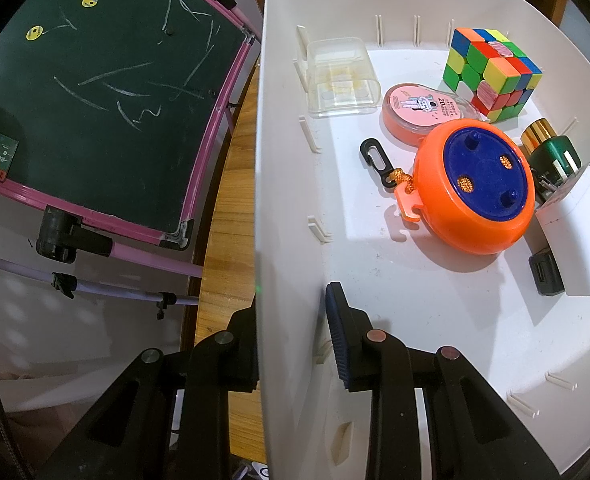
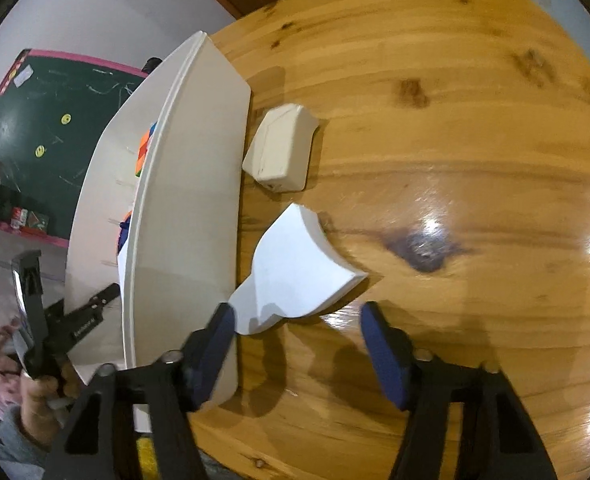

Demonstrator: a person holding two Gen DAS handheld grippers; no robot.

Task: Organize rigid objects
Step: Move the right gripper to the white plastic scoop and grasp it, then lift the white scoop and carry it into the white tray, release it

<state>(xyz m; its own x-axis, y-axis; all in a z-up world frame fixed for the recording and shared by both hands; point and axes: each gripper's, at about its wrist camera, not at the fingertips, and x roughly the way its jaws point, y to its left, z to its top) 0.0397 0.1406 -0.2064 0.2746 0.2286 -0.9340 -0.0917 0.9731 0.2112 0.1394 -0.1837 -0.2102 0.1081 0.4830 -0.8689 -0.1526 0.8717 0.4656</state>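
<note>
My left gripper (image 1: 291,332) is shut on the near wall of the white bin (image 1: 287,160), one finger outside and one inside. In the bin lie an orange and blue round case (image 1: 475,192), a Rubik's cube (image 1: 491,74), a pink tape dispenser (image 1: 415,114), a clear plastic box (image 1: 341,78), a white charger (image 1: 579,232) and a green and gold item (image 1: 551,152). My right gripper (image 2: 295,340) is open over the wooden table (image 2: 455,160), just short of a white box (image 2: 295,272) lying beside the bin (image 2: 191,200). A second white box (image 2: 281,148) lies farther on.
A green chalkboard with a pink frame (image 1: 95,100) stands left of the table. A black clip (image 1: 375,162) and a small black block (image 1: 545,272) also lie in the bin. The person's hand (image 2: 39,400) holds the left gripper.
</note>
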